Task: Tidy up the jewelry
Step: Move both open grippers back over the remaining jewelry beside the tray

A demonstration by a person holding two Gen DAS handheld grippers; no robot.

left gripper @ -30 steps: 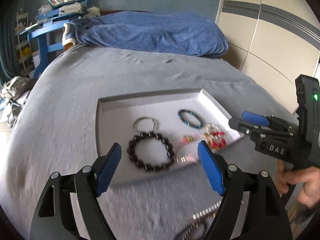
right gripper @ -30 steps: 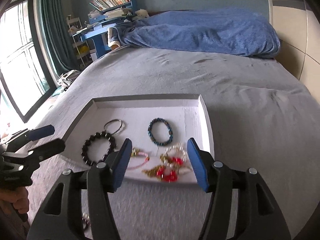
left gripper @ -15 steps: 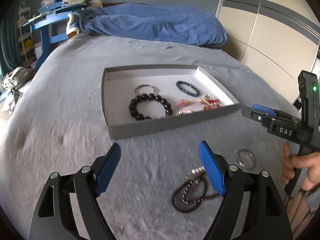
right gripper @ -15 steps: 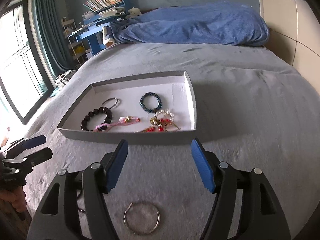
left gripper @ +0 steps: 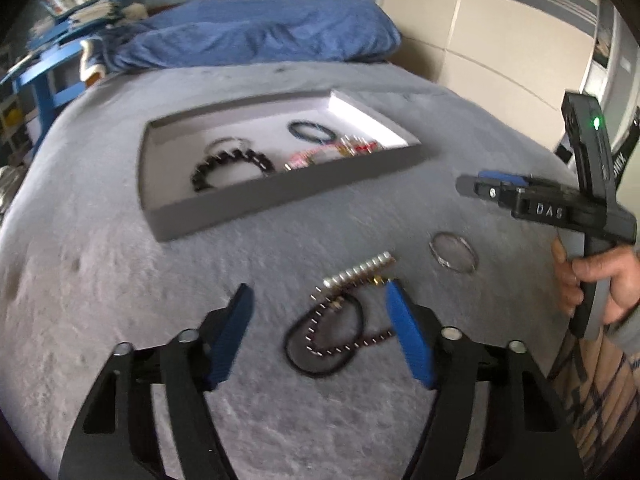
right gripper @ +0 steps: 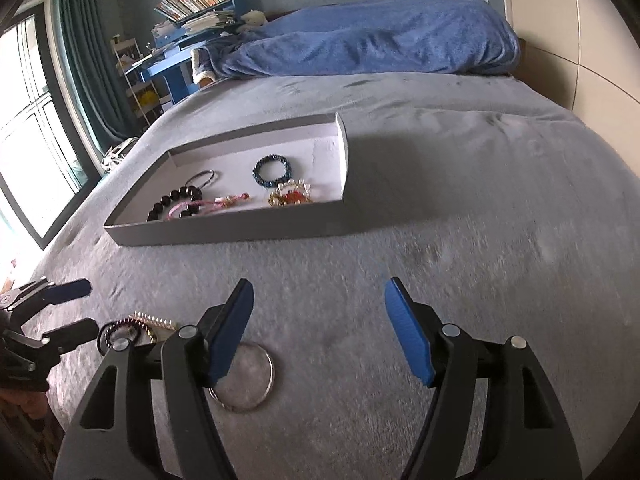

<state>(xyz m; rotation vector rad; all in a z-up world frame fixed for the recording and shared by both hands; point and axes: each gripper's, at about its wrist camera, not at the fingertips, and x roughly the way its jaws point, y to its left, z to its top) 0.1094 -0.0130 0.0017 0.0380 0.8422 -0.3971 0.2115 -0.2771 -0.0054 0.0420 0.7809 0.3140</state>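
A grey tray (left gripper: 280, 196) (right gripper: 240, 226) sits on the bed and holds a black bead bracelet (left gripper: 228, 164) (right gripper: 172, 200), a blue bracelet (left gripper: 312, 130) (right gripper: 272, 170), a pink cord bracelet (right gripper: 208, 204) and red and gold pieces (right gripper: 290, 196). On the blanket in front of it lie a dark cord necklace with silver beads (left gripper: 340, 320) (right gripper: 128, 326) and a silver bangle (left gripper: 454, 250) (right gripper: 248, 380). My left gripper (left gripper: 320, 316) is open, just above the necklace. My right gripper (right gripper: 318, 316) is open and empty, the bangle partly under its left finger.
A blue duvet (left gripper: 256, 28) (right gripper: 372, 48) lies piled at the head of the bed. A blue desk with books (right gripper: 188, 24) and a window (right gripper: 24, 128) are to the left, a cream wardrobe (left gripper: 500, 32) to the right.
Both grippers have pulled back from over the tray toward the near side of the bed and dropped lower. The necklace and bangle have come into view; the left gripper now frames the necklace.
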